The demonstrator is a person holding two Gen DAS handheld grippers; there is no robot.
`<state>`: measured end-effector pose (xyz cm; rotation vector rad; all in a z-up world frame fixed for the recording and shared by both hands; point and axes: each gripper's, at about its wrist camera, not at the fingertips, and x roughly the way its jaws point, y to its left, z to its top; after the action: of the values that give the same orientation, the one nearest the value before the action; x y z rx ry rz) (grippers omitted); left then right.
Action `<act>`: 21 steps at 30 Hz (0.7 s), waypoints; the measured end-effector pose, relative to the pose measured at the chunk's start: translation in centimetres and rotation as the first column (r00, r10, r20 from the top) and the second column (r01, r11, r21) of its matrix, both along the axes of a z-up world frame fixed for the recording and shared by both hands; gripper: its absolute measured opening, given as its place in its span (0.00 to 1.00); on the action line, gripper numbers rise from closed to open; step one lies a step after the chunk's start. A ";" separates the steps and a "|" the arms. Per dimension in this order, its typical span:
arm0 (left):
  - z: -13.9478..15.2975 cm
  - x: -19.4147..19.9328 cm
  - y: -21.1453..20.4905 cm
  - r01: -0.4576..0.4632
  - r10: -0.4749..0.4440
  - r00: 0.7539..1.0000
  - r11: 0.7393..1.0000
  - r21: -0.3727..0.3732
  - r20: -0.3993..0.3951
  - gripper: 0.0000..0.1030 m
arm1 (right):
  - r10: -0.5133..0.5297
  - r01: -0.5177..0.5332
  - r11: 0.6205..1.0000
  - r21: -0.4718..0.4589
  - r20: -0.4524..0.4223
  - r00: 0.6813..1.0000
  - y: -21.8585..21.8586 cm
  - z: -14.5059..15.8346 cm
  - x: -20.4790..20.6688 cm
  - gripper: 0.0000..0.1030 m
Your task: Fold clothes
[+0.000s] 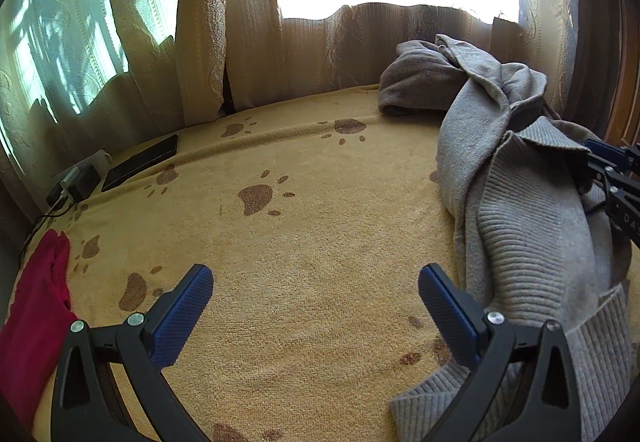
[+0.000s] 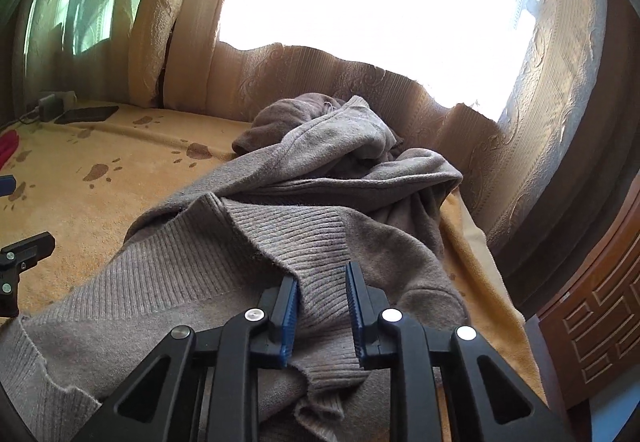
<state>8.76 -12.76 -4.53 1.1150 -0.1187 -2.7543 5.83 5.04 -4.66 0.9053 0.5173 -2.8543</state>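
The right hand-held gripper is clamped on a ribbed fold of the grey sweater, which lies crumpled on the paw-print blanket. The left hand-held gripper hovers spread apart, empty. Folding looks barely begun.

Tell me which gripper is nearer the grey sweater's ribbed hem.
Right. The right gripper has its fingers closed around a fold of the grey sweater at the ribbed hem. The left gripper is open over the paw-print blanket, beside the sweater.

The sweater is lying at the bed's right; a phone and charger are sitting far left.
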 end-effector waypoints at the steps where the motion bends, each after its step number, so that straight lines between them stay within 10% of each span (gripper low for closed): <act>1: 0.2 0.1 0.2 0.006 -0.006 1.000 1.000 0.004 -0.004 1.00 | 0.000 0.000 1.000 0.012 -0.009 1.000 -0.1 0.3 0.3 0.23; 12: 1.5 1.1 3.4 0.072 -0.073 0.997 0.997 -0.020 -0.020 1.00 | -0.041 0.071 0.981 0.183 -0.161 0.986 -0.8 2.5 3.7 0.23; 21: 2.8 2.1 5.8 0.125 -0.125 0.991 0.992 -0.012 -0.037 1.00 | -0.080 0.111 0.983 0.144 -0.203 0.976 1.3 4.1 6.1 0.23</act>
<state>10.82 -6.99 -1.69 1.0883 -0.2037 -2.8796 11.95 6.31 -0.52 0.6884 0.7447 -3.0453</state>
